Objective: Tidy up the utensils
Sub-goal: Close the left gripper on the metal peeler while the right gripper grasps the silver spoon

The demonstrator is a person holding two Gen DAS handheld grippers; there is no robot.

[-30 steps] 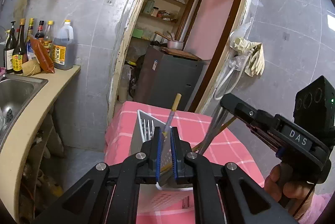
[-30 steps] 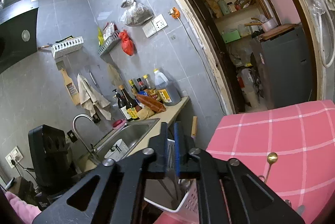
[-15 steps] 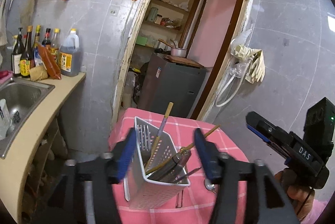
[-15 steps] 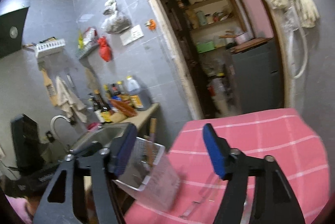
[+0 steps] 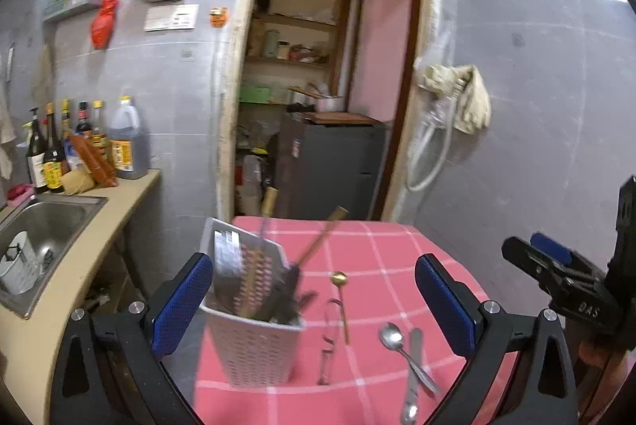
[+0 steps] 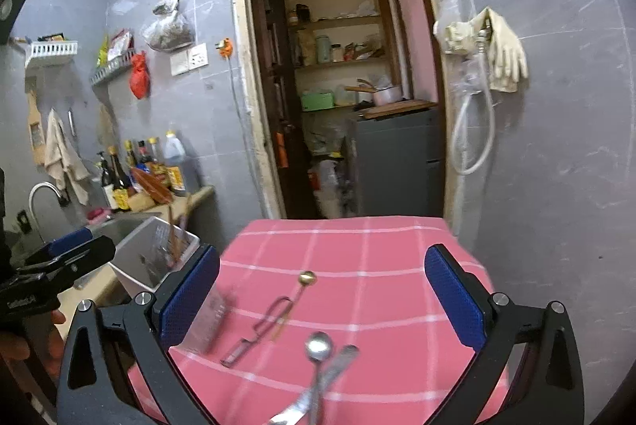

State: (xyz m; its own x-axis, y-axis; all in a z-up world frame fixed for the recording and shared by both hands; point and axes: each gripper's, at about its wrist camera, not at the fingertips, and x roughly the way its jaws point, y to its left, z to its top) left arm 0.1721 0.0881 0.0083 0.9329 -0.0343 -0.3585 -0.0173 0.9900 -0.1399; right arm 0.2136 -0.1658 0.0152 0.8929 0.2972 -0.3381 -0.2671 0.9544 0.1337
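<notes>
A white perforated utensil basket (image 5: 254, 341) stands at the left of the pink checked table (image 5: 397, 266) and holds chopsticks and several dark utensils. It also shows in the right wrist view (image 6: 155, 258). On the cloth lie a gold spoon (image 5: 340, 290), a metal peeler (image 5: 328, 341), a steel spoon (image 5: 401, 345) and a flat steel utensil (image 5: 411, 373). My left gripper (image 5: 318, 310) is open and empty, back from the basket. My right gripper (image 6: 322, 302) is open and empty above the loose utensils: gold spoon (image 6: 302, 286), peeler (image 6: 258, 329), steel spoon (image 6: 318, 349).
A counter with a steel sink (image 5: 43, 226) and sauce bottles (image 5: 79, 143) runs along the left. An open doorway (image 5: 318, 87) with shelves and a grey cabinet (image 5: 330, 170) lies beyond the table. A hose and gloves (image 5: 457, 99) hang on the right wall.
Both grippers opened from shut and pulled back from the basket. The left one let go of the basket's rim. The right one swung toward the loose utensils on the cloth.
</notes>
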